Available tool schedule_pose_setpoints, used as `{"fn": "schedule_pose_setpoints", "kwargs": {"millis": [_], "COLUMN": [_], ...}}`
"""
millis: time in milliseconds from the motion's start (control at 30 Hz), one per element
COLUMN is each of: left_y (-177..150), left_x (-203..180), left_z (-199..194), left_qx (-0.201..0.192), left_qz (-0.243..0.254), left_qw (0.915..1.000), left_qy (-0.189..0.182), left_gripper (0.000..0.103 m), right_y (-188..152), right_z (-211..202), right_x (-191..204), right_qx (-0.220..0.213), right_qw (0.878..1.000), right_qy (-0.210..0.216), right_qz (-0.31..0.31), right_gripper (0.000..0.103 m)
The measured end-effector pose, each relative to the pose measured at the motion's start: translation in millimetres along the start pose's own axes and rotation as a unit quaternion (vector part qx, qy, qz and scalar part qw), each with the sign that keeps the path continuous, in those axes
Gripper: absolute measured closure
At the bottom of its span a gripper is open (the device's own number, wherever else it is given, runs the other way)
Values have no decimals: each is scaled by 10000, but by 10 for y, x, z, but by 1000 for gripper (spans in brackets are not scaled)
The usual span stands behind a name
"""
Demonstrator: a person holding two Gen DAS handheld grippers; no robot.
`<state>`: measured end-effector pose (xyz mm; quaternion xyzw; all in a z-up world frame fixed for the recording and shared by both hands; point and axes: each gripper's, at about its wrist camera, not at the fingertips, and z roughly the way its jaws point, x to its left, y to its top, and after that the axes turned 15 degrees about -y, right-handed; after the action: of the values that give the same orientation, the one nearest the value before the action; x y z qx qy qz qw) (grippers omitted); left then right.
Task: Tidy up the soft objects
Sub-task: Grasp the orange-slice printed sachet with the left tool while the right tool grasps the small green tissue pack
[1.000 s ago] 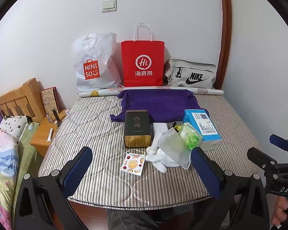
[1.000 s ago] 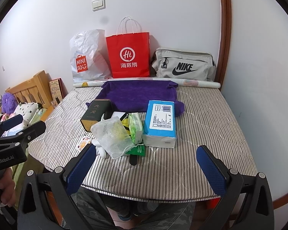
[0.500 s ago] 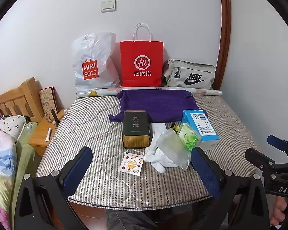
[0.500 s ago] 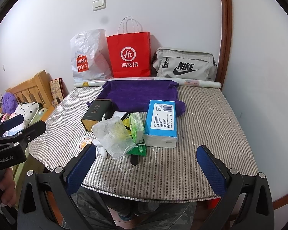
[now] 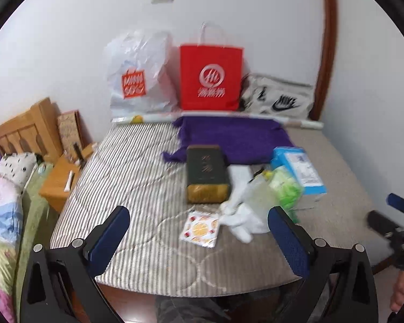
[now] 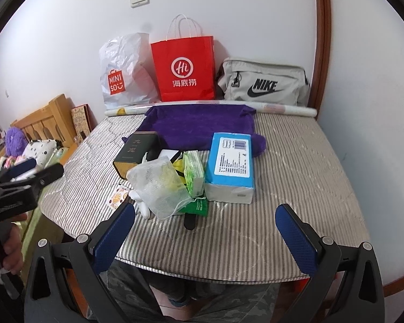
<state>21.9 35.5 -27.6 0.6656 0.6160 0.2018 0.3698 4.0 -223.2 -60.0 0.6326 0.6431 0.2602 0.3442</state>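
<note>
1. Blue-padded jaws of the left gripper stand wide apart with nothing between them; against half a second ago that view has gone blurred and the cluster on the mattress sits a little larger and lower, so this hand has begun to swing in (the pads frame the sticker and glove from short of them).
2. Wide open and empty too is the right gripper; its view is sharp and nearly as it was, so that hand is waiting at the near edge, the mesh pouch just beyond its left pad.
3. Nothing on the bed has shifted; glove, pouch and green tissue pack lie bunched together, touching, between the dark tin and the blue box.
4. Farther back the purple cloth lies spread flat, the box resting on its near corner.
5. At the wall stand the white bag, red bag and grey pouch, likely places for the soft things.
6. My reading: the sort has not started; the left hand's approach is the first move, probably for the glove.
</note>
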Motion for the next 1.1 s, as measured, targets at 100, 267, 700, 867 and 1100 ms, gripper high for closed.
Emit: {"fn": "schedule_pose_setpoints", "kwargs": {"millis": [100,267,700,867,1100], "left_y": [-64,-218,-502,-519,-508], "left_x": [151,287,465,451,494], "left_z": [219,599,1435,1654,1718], "left_qx": [241,624,1372,1451,1370], "left_qz": [-29,-50,265,724,909], "left_qw": [9997,9979,9874,9839,9823], "left_qy": [-26,-152,-744,-750,-894], "left_gripper": [2,2,2,3,18], "right_y": [-32,-68,-201,-231,-275], "right_z": [111,325,945,1102,1256], "right_x": [19,42,103,157,230], "right_qx": [54,196,763,916,1053], "right_qw": [9999,9997,9967,9949,9928], "right_qy": [18,38,89,260,335], "right_qz": [-86,-136,-275,-346,-466], "right_gripper": [1,1,1,1,1]}}
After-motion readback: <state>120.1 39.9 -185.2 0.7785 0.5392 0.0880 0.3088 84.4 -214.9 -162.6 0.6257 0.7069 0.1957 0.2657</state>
